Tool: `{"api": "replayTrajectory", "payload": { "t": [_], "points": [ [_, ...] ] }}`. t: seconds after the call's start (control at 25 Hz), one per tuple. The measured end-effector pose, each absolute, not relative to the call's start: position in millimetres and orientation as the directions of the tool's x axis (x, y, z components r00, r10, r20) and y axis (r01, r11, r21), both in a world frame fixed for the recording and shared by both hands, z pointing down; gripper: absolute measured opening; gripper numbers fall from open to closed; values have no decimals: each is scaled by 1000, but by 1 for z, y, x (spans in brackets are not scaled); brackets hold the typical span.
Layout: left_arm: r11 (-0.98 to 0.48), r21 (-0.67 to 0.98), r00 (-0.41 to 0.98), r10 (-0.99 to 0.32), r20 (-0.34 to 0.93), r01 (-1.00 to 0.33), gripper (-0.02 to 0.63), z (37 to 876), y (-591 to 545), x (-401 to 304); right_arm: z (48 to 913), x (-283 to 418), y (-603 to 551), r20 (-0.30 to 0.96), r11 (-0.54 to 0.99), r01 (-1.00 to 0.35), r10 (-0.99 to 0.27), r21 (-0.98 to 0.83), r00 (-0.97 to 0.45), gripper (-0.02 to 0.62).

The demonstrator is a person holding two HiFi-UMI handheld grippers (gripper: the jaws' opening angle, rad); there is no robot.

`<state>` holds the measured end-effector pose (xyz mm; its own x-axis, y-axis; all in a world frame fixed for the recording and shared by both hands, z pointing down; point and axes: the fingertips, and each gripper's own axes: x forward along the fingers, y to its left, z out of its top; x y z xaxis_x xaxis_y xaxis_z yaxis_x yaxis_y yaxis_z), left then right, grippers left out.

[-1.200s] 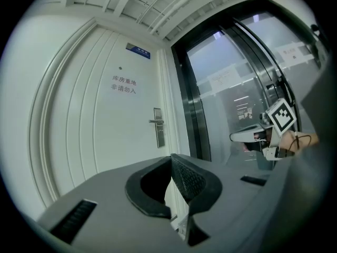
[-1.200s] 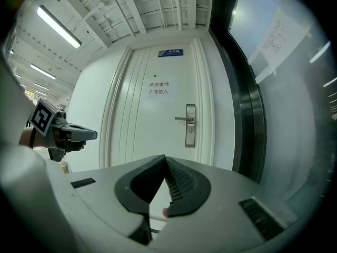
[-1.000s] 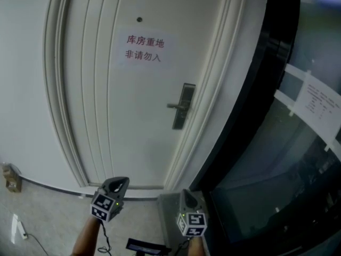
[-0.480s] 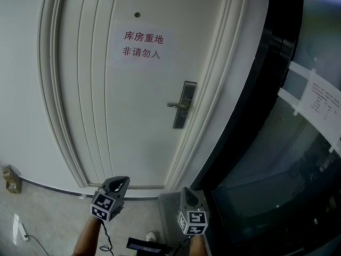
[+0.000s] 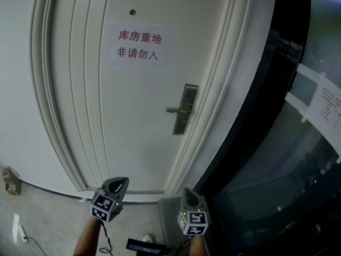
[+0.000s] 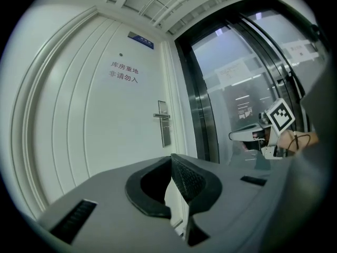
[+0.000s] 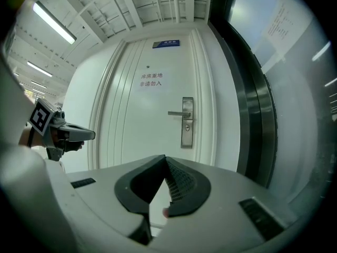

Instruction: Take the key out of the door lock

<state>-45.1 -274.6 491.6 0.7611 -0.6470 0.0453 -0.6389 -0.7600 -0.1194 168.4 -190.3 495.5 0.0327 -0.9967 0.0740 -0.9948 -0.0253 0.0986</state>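
Note:
The white door's metal lock plate (image 5: 184,110) with its lever handle (image 5: 173,111) stands well ahead of both grippers. In the right gripper view the lock plate (image 7: 187,123) shows a small keyhole spot below the handle; a key is too small to make out. My left gripper (image 5: 118,183) is held low in front of the door's bottom edge, jaws closed together with nothing between them. My right gripper (image 5: 187,193) is beside it to the right, also shut and empty. In the left gripper view the lock plate (image 6: 164,124) is far off beyond the left gripper (image 6: 170,158).
A paper sign (image 5: 137,44) with red characters is stuck on the door above the lock. A dark-framed glass wall (image 5: 277,89) with a paper notice (image 5: 330,103) runs along the right. A small box (image 5: 9,179) sits on the floor at the left wall.
The door and its lock plate look slightly larger and nearer in the head view. Both grippers keep the same place and stay shut.

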Motion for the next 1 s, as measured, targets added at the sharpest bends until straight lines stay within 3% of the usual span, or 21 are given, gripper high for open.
{"api": "replayTrajectory", "payload": {
  "t": [1.0],
  "points": [
    [-722, -95, 720, -692, 58, -686, 8, 485, -398, 35, 487, 251, -322, 90, 31, -995, -996, 97, -22, 12]
  ]
}}
